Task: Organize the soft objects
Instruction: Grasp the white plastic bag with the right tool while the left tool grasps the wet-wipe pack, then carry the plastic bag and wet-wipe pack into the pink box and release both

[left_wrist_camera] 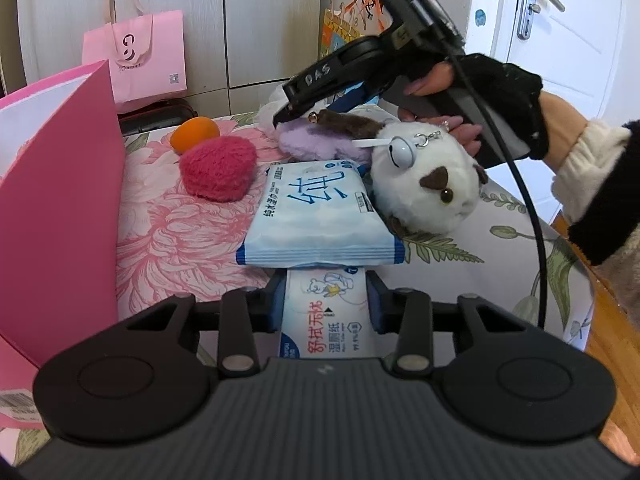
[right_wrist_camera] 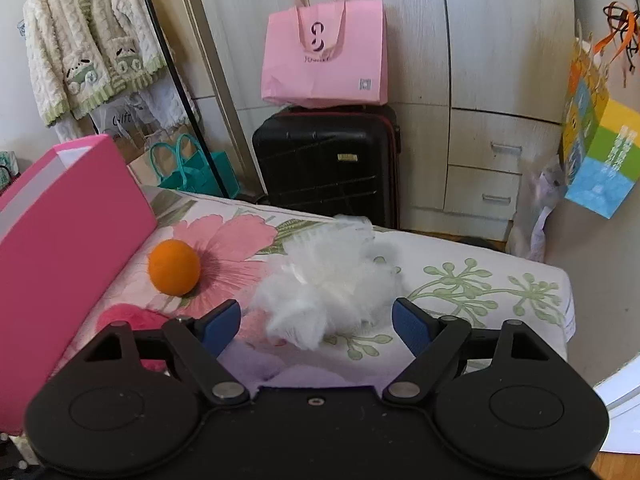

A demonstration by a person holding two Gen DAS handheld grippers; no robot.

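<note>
Left gripper (left_wrist_camera: 326, 304) jaws narrow, pressing a wet wipes pack (left_wrist_camera: 324, 316), right gripper (right_wrist_camera: 316, 326) jaws wide, holding nothing, white fluffy toy (right_wrist_camera: 328, 284) just ahead.

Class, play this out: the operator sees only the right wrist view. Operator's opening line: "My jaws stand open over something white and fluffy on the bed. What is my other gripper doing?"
Observer: The left gripper is shut on a wet-wipes pack.
Operator: Anything else near that pack?
Observer: A second, blue wipes pack lies just ahead of it, its near edge overlapping the held one.
Operator: Any soft toys I can't see?
Observer: A white plush animal with a bell lies beside the blue pack, just below your right gripper.
Operator: And that red thing at my edge?
Observer: It's a red fuzzy heart, near the orange ball.
</note>
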